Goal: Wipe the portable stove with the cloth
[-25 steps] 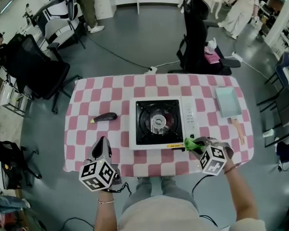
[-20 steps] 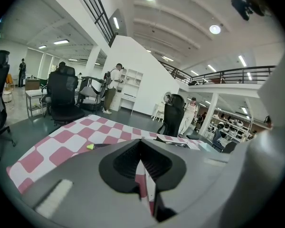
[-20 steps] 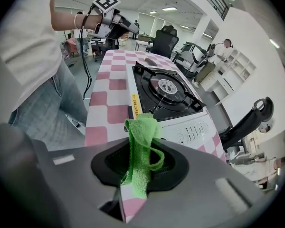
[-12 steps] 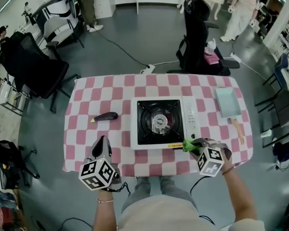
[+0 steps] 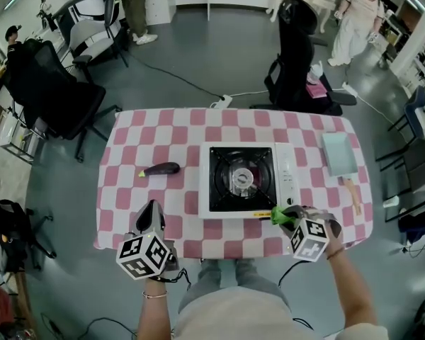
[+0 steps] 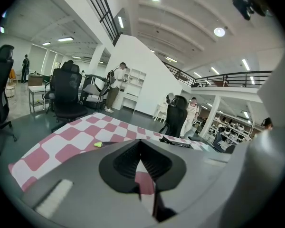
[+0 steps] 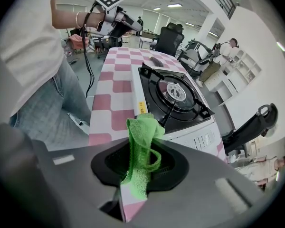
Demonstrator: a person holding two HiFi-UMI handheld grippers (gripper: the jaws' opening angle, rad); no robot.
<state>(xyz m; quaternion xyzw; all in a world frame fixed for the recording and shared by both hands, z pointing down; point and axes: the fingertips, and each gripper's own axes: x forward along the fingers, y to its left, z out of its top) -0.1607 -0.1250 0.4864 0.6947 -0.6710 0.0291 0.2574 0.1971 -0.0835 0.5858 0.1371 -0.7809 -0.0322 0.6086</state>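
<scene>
The white portable stove (image 5: 290, 176) with its black burner top (image 7: 175, 96) stands mid-table. My right gripper (image 5: 287, 214) is shut on a green cloth (image 5: 278, 214), which sits at the stove's front right corner. In the right gripper view the green cloth (image 7: 141, 151) sticks up from between the jaws, just short of the stove's front edge. My left gripper (image 5: 150, 218) hovers over the table's front left, jaws closed with nothing between them.
A dark eggplant (image 5: 161, 168) lies left of the stove on the pink-checked tablecloth (image 5: 127, 154). A pale blue pan (image 5: 338, 154) with a wooden handle rests at the right end. Office chairs (image 5: 297, 55) and people stand around the table.
My right gripper with the cloth has stayed at the stove's front right corner. The head camera has shifted slightly, and the left gripper has kept its place.
</scene>
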